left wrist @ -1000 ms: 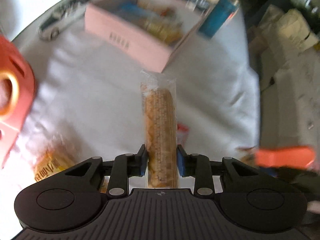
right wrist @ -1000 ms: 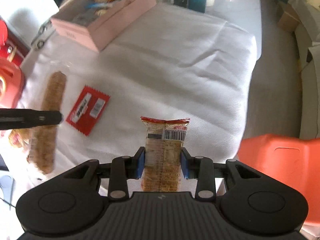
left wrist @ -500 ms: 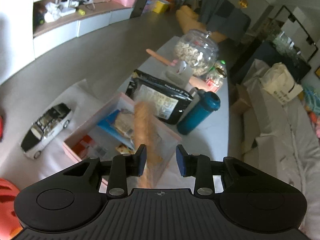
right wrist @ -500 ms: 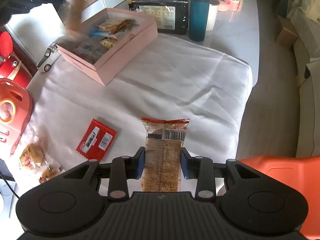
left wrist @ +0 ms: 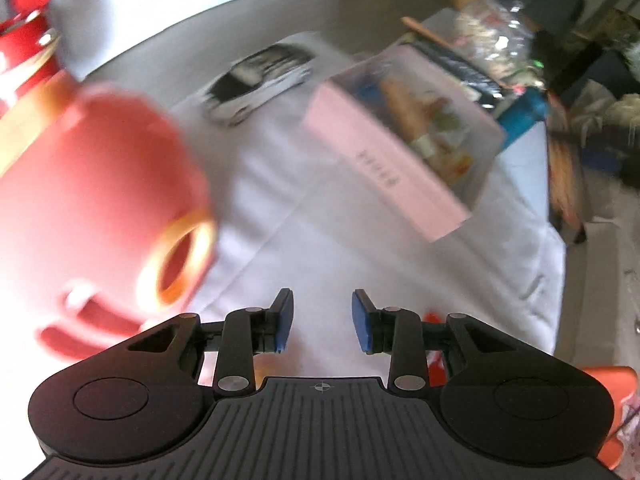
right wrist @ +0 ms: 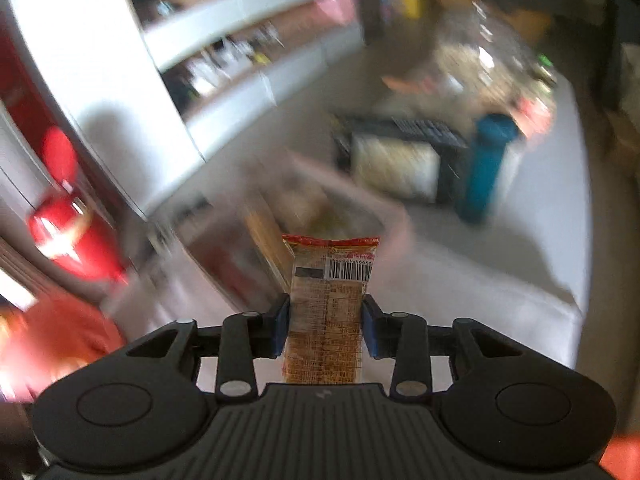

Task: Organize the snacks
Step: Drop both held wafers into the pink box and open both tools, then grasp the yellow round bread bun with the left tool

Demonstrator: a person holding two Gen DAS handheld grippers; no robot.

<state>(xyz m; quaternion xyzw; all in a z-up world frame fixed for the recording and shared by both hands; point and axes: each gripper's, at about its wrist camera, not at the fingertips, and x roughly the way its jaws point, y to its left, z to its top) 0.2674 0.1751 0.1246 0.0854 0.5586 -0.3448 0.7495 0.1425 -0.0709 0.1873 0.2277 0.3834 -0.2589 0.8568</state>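
Right wrist: tool point(right wrist: 323, 330) tilted down, jaws opening around snack packet point(right wrist: 326, 312).

Non-snack items on a white cloth point(left wrist: 360, 248).
A toy car point(left wrist: 256, 80) sits at the cloth's far left corner, a red appliance point(left wrist: 92, 184) at its left edge, a teal bottle point(right wrist: 486, 168) past its far edge.
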